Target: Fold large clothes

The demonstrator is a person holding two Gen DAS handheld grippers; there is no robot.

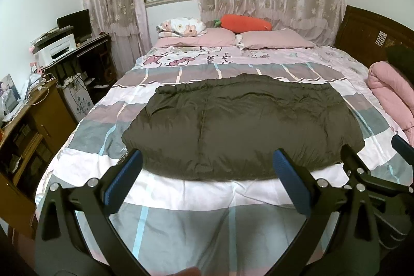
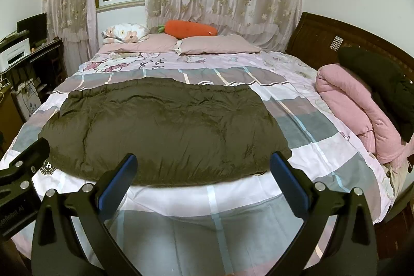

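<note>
A large dark olive padded coat (image 1: 240, 126) lies folded into a broad flat bundle across the middle of the bed; it also shows in the right wrist view (image 2: 165, 131). My left gripper (image 1: 207, 159) is open and empty, hovering just before the coat's near edge. My right gripper (image 2: 203, 162) is open and empty, also just before the near edge. The right gripper shows at the right edge of the left wrist view (image 1: 372, 157). The left gripper's body shows at the left edge of the right wrist view (image 2: 23, 167). A round logo patch (image 2: 48, 167) peeks out at the coat's near left corner.
The bed has a checked pink-grey cover (image 1: 181, 224). Pillows (image 1: 271, 39) and an orange carrot cushion (image 1: 245, 23) lie at the far end. A folded pink quilt (image 2: 357, 105) with a dark garment (image 2: 383, 84) sits at the right by the headboard. A desk and cabinet (image 1: 38, 105) stand left.
</note>
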